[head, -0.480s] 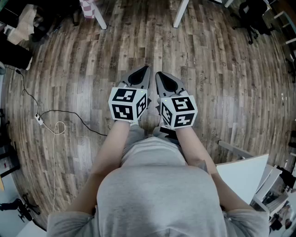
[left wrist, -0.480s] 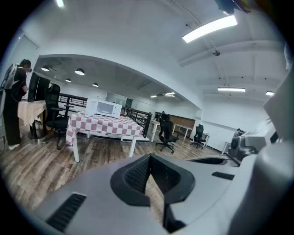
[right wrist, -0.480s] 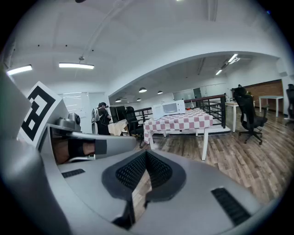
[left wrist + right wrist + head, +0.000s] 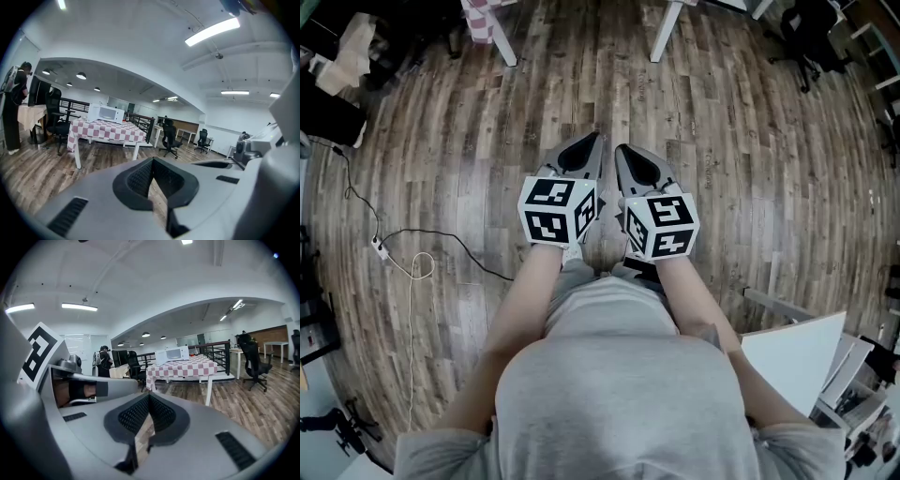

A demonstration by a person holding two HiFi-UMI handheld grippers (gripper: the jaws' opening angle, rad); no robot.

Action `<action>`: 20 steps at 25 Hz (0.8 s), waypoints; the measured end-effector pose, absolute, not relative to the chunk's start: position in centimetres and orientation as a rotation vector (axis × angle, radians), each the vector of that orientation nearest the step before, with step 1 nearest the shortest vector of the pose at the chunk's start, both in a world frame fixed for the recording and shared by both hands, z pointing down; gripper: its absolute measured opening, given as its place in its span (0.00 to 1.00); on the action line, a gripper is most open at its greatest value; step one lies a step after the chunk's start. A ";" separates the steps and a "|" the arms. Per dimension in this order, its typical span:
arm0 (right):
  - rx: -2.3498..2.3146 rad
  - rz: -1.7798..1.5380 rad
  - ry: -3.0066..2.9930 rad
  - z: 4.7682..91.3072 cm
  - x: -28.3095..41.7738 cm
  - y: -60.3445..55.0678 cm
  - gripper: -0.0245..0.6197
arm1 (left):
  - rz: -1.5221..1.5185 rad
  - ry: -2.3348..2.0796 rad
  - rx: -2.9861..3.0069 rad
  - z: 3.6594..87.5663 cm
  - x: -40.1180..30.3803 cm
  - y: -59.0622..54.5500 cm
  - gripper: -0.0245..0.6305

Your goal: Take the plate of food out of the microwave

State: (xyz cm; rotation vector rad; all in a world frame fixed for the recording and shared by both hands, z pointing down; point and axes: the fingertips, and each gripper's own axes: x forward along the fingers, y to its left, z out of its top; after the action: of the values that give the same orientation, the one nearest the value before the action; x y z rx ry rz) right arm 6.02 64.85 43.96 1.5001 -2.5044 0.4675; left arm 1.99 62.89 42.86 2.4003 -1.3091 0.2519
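A white microwave stands far off on a red-and-white checked table, its door closed; no plate shows. The right gripper view has the same microwave and table. In the head view I hold both grippers side by side at waist height over the wood floor, well short of the table. My left gripper is shut with nothing in it, its pads meeting at the tip. Beside it, my right gripper is also shut and empty.
Two white table legs show at the far edge of the floor. A black cable trails at the left. A white panel stands at the lower right. Office chairs and a black railing flank the table; a person stands far left.
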 end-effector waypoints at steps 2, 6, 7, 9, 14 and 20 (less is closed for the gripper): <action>1.517 0.449 -2.512 43.4 6.1 64.6 0.08 | 0.247 -1.308 2.412 42.5 2.0 62.8 0.04; 1.538 0.414 -2.531 42.1 6.0 64.2 0.08 | 0.222 -1.306 2.444 41.2 2.1 62.5 0.04; 1.543 0.403 -2.535 41.8 6.0 64.1 0.08 | 0.213 -1.305 2.455 40.9 2.3 62.4 0.04; 1.554 0.384 -2.542 41.3 6.1 63.9 0.08 | 0.201 -1.301 2.476 40.3 2.5 62.3 0.04; 1.566 0.329 -2.560 39.7 6.0 63.6 0.08 | 0.170 -1.301 2.514 38.8 2.8 62.2 0.04; 1.586 0.248 -2.597 37.4 5.8 62.1 0.08 | 0.119 -1.342 2.578 36.0 2.3 60.7 0.04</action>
State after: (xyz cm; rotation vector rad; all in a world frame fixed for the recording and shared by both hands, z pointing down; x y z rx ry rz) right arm 5.78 62.14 37.37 1.5860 -2.5972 0.2482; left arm 2.32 60.74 36.00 2.5779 -1.3422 0.1188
